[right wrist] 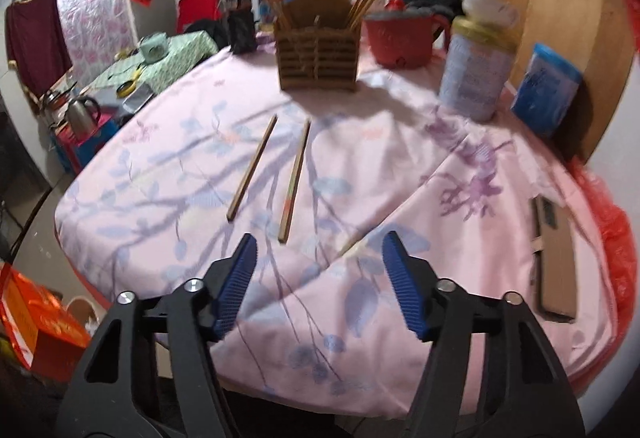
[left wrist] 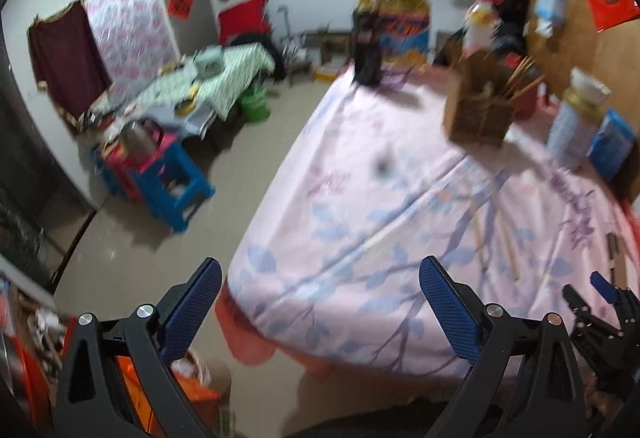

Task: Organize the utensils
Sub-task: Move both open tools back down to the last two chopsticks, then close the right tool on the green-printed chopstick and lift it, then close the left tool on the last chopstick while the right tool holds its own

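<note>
Chiefly, the risk is slippage: loose chopsticks [right wrist: 294, 178] lie flat on the soft cloth of the surface [right wrist: 400, 166], well short of the holder [right wrist: 318, 56], and could roll or snag it. Right tongs [right wrist: 320, 258] spread, empty, above a third stick. Left tongs [left wrist: 320, 278] spread wide, empty.

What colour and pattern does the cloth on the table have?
Pale pink tablecloth with blue and purple leaf branches, clearest in the right wrist view.
</note>
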A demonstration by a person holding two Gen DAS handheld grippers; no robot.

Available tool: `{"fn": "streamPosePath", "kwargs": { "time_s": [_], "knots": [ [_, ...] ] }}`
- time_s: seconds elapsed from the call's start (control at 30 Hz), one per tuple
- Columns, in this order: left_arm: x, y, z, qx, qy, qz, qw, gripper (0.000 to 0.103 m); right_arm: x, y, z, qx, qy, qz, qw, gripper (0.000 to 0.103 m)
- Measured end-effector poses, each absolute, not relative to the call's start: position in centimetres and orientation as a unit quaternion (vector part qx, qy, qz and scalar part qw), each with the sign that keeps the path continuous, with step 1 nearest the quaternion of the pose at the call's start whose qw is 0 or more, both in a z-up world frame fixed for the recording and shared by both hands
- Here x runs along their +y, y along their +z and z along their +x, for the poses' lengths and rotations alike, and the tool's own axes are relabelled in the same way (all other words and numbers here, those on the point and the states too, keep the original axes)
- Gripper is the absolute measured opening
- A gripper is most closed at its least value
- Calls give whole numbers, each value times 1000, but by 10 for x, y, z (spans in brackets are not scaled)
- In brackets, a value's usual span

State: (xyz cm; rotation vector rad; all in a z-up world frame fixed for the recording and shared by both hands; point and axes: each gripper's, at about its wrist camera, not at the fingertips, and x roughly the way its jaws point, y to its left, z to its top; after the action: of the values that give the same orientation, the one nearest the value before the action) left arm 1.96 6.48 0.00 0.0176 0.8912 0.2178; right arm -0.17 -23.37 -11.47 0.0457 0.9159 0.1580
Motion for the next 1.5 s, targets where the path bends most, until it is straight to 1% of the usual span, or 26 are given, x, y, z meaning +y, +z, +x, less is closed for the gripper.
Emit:
{"fn": "streamPosePath", "kwargs": {
  "time_s": [0.13,0.23,0.47,0.6,0.67,0.7,0.73,0.97,1.17,1.43,1.5],
  "knots": [
    [69,-23,28,465,111,4,878,97,-223,-136,10,454,100,30,885,45],
    [68,-32,32,480,115,14,870,97,-215,-147,22,457,112,38,881,39],
    [63,-37,32,489,136,33,861,97,-199,-164,45,464,137,46,874,35],
    [65,-42,31,498,145,37,854,97,-200,-172,50,472,135,51,870,30],
    [65,-43,31,500,146,36,853,97,-202,-180,54,481,135,56,865,21],
    [64,-44,32,501,145,36,852,97,-203,-184,56,485,134,57,862,11],
    [64,-44,33,501,143,37,852,97,-205,-185,56,479,131,59,866,7],
    [38,-58,47,505,95,38,857,97,-227,-186,54,487,107,58,865,7],
    [3,-87,73,512,24,24,858,97,-256,-188,47,495,79,56,864,7],
    [-52,-127,118,520,-72,11,851,73,-278,-189,44,503,78,47,860,7],
    [-62,-136,126,525,-84,12,847,63,-281,-190,45,505,82,45,858,7]
  ]
}}
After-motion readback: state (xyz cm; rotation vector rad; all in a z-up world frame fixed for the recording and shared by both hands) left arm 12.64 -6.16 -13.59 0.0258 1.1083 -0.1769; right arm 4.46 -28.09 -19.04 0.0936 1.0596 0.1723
